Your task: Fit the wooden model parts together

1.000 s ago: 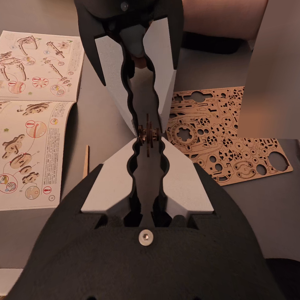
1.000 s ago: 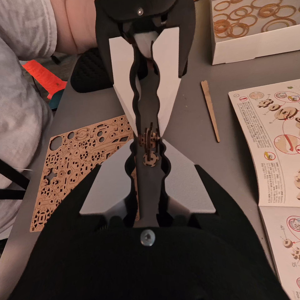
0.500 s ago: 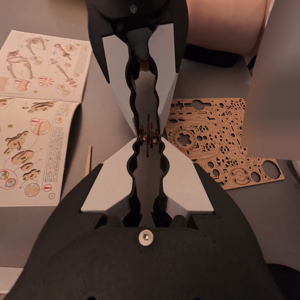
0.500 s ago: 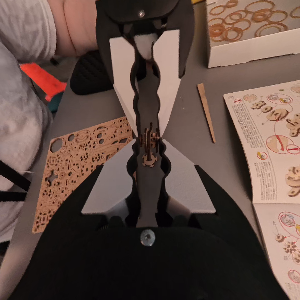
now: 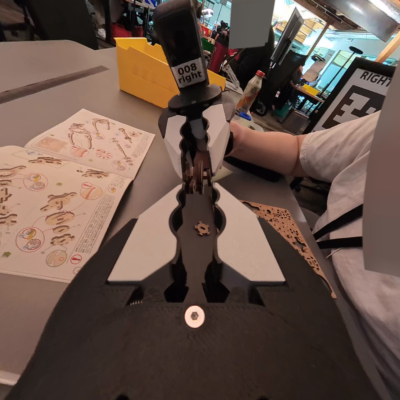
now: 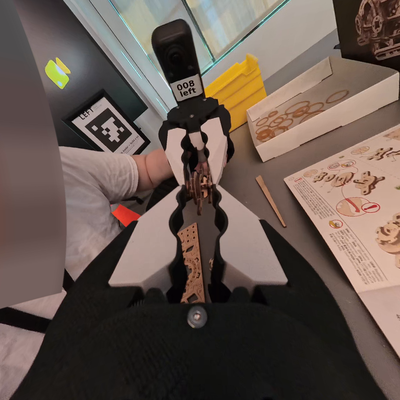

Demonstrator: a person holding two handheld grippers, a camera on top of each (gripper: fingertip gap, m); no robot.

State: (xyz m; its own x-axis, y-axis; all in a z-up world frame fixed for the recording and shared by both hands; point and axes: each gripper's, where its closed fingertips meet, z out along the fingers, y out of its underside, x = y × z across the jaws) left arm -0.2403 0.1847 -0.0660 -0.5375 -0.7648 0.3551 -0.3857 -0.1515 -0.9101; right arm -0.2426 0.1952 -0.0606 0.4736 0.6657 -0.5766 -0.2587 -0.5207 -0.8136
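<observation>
Two grippers meet tip to tip above the grey tabletop (image 5: 54, 71), both clenched on one small wooden gear assembly (image 5: 195, 176) held between them. Taking that assembly as the landmark and reading the left wrist view from left to right: well to its left lies the open instruction booklet (image 5: 65, 194); at it, the left gripper (image 5: 197, 190) pinches its near side and the right gripper (image 5: 195, 171) its far side, so the stacked discs sit right at both sets of tips, clear of the tabletop. Below the assembly, a loose little gear (image 5: 202, 228) lies flat on the tabletop between the left gripper's fingers, untouched. To the right lies the cut-out parts sheet (image 5: 287, 233), and beyond it a sleeve and forearm. From the right wrist view, a thin wooden stick (image 6: 270, 200) rests right of the assembly, with a white box of rubber bands (image 6: 303, 121) farther off. The risk I see is in the squeeze: the discs look thin, and if the two grippers twist against each other or press off-axis, a tooth could snap or the stack could pop loose and drop. The loose gear may be a piece that already slipped out, though I cannot tell.
</observation>
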